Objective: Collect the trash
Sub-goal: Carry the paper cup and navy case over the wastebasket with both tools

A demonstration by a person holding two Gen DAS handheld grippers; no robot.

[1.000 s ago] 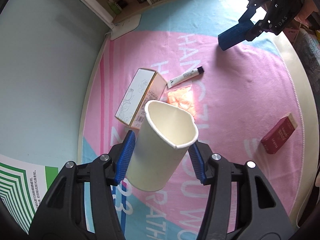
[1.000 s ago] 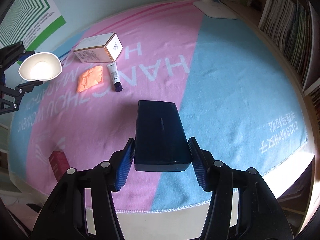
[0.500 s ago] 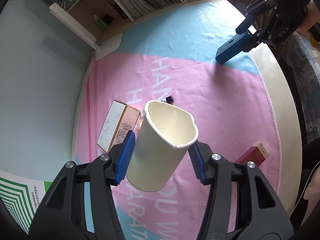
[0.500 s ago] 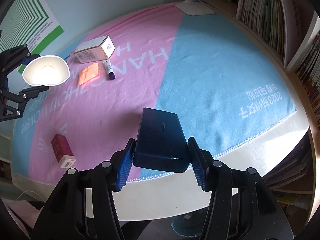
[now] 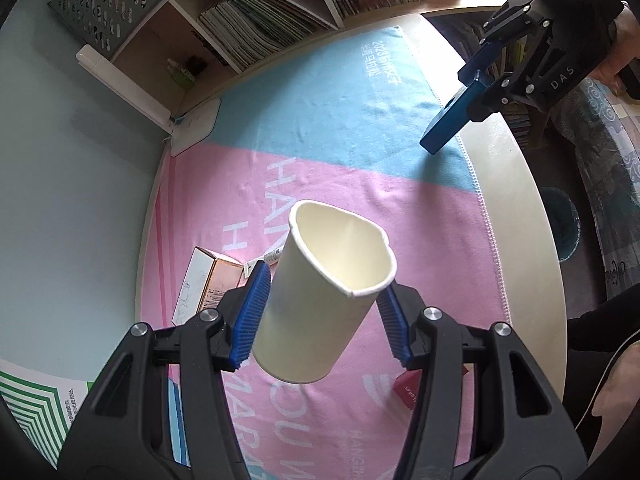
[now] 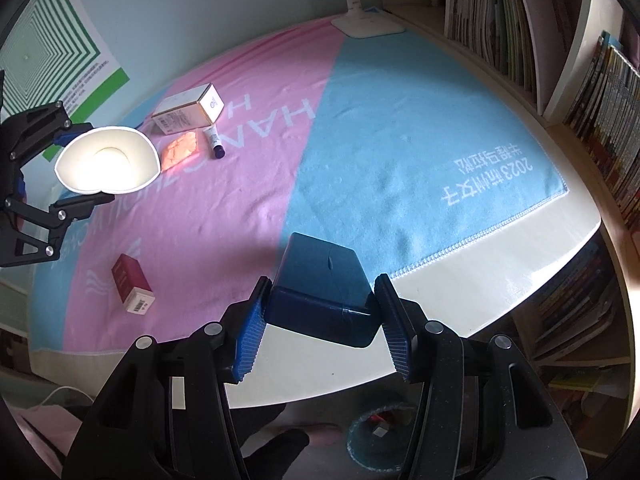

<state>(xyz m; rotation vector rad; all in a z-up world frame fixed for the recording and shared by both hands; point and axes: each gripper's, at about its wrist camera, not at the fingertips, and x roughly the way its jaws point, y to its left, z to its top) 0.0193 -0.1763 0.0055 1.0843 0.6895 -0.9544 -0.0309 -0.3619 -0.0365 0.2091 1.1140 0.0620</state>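
Left gripper (image 5: 322,316): pads clamped on sides of paper cup (image 5: 324,304), cup raised above pink part of cloth (image 5: 432,248), rim dented. Right gripper (image 6: 320,324): pads pressed on dark blue box (image 6: 322,292), box lifted over table's near edge (image 6: 460,312), above bin (image 6: 380,436).

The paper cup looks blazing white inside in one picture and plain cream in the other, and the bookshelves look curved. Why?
Right wrist view: light strikes straight into the paper cup, overexposing its bottom. Left wrist view: the same cup sits evenly lit, cream. Both views: the fisheye lens bends the bookshelves and table edge, with dark corners.
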